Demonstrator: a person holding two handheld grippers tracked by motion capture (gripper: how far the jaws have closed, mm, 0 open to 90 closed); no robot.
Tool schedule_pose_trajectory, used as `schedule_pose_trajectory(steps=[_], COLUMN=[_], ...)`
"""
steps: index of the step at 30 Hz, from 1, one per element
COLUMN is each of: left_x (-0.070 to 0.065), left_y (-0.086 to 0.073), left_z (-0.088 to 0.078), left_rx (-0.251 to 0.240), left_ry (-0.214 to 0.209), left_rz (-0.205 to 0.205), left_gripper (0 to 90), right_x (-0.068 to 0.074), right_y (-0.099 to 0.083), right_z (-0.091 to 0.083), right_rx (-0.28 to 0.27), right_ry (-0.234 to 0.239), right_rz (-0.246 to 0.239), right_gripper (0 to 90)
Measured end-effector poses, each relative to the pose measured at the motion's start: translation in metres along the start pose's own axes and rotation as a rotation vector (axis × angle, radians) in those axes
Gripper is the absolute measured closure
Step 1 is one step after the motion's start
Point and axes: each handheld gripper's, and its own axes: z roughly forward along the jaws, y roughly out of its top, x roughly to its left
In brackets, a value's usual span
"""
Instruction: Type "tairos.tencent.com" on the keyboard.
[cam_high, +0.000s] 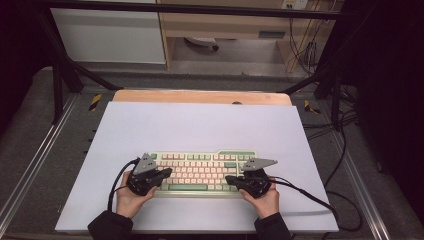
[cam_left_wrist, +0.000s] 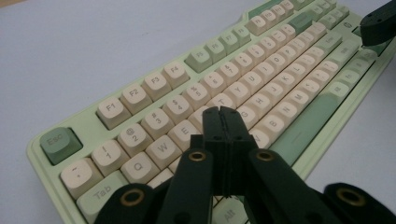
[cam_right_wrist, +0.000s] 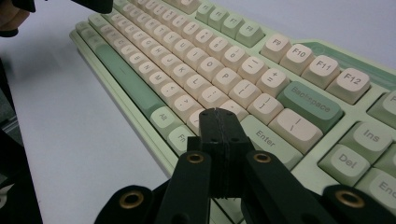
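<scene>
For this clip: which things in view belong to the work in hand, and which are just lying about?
In the job:
- keyboard, green with cream keys
- left gripper, fingers shut, over the left keys
- right gripper, fingers shut, over the right keys

Just about:
- pale sheet under the keyboard
- wooden table edge
- loose floor cables

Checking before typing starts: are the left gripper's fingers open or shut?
Shut. In the left gripper view the two black fingers press flat together with nothing between them, above the keyboard.
</scene>
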Motion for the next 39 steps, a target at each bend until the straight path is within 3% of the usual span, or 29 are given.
schedule_pose_trajectory(steps=[19, 39], left_x=[-0.008, -0.009], left_y=[0.017, 0.014], left_z=[0.034, 0.050], left_rx=[0.035, 0.045], left_ry=[0.002, 0.008], left_rz=[0.011, 0.009], left_gripper=[90.0, 90.0], right_x=[0.000, 0.000], right_y=[-0.001, -0.002], right_z=[0.000, 0.001], right_rx=[0.006, 0.005], right_ry=[-0.001, -0.002], right_rz=[0.002, 0.003], right_gripper=[90.0, 90.0])
